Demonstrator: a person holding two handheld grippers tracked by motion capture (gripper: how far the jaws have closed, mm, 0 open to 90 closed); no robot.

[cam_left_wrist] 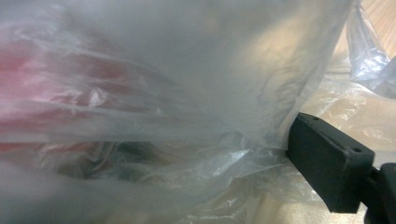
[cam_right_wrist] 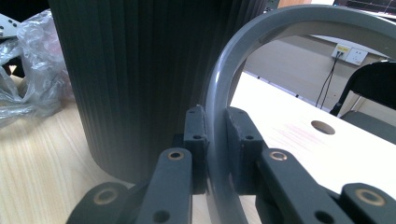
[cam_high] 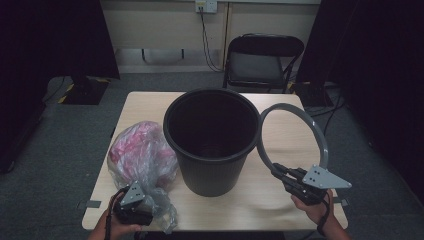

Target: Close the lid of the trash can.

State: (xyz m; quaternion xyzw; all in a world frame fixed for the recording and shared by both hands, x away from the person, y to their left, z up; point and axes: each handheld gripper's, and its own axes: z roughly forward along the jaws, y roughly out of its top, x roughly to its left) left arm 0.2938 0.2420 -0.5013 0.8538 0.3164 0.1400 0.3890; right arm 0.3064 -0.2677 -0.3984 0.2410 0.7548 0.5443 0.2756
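Ring (cam_high: 320, 132) in my right claw (cam_right_wrist: 215, 140) was the step in hand: both pads pinched its grey band, holding it upright just right of the black bin (cam_high: 212, 142) on the tabletop (cam_high: 280, 200). My left claw (cam_high: 134, 202) sat at the near left corner, buried in the clear bag (cam_high: 142, 160) of pink stuff; whether it gripped the plastic I could not tell. Next, I judged, the bag had to line the bin, then the ring had to be levelled over the rim and pressed down.

Overhead view; two close tool views
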